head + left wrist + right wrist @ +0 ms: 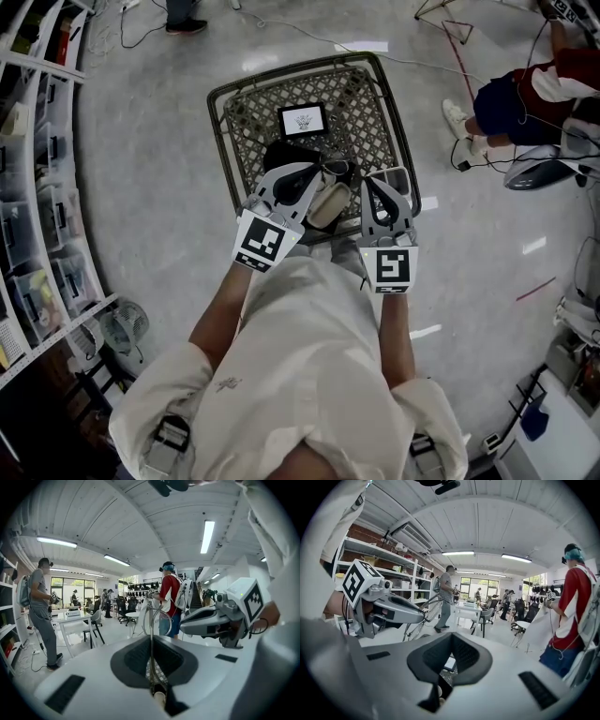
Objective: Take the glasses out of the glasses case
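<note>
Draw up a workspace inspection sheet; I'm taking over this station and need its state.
Surface: mesh table on a grey floor.
Job's things: glasses pinched in the left gripper; black case and a beige piece on the mesh.
Clutter: picture card.
Grippers: left shut on the glasses; right gripper shut, nothing seen in it.
Cables: white cable, red cable on the floor.
Surroundings: shelves, seated person.

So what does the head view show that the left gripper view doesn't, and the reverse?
Head view only: a small picture card lying on the mesh table, and the marker cube on the left gripper. Left gripper view only: ceiling lights, a person in a red top, and how the left gripper pinches the thin frame of the glasses. Both: the glasses, the left gripper and the right gripper.
</note>
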A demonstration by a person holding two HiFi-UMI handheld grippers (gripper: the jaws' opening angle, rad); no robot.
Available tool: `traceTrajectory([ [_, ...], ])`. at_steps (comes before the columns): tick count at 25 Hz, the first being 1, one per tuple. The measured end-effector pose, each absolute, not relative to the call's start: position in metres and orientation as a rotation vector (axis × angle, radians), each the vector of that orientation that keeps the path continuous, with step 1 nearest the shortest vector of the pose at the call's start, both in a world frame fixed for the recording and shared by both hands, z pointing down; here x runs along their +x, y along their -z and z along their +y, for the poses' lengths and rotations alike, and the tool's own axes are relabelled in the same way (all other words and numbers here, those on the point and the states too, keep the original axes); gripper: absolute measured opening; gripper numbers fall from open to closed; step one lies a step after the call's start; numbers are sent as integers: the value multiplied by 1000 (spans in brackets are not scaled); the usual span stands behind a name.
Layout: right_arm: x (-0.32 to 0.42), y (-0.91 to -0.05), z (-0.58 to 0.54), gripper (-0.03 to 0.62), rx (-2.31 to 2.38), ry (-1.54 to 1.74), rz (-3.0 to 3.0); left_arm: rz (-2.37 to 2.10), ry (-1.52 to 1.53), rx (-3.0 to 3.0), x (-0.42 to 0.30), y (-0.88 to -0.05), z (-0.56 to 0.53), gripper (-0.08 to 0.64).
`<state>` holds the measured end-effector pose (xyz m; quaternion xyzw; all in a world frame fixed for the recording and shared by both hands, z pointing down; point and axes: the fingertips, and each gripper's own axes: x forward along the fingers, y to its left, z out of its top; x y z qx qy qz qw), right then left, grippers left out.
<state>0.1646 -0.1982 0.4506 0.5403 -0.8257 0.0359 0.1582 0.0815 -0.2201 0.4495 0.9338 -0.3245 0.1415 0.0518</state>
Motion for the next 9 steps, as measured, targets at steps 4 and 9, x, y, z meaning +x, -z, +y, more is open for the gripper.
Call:
traceTrajectory([
  [4,161,-450,-203,5,1563,-99,-2355,-972,-425,2846,79,-452,-224,28],
  [9,157,-448,-210,5,1576,-92,-2347,-961,-424,2858,76,-451,-230,28],
])
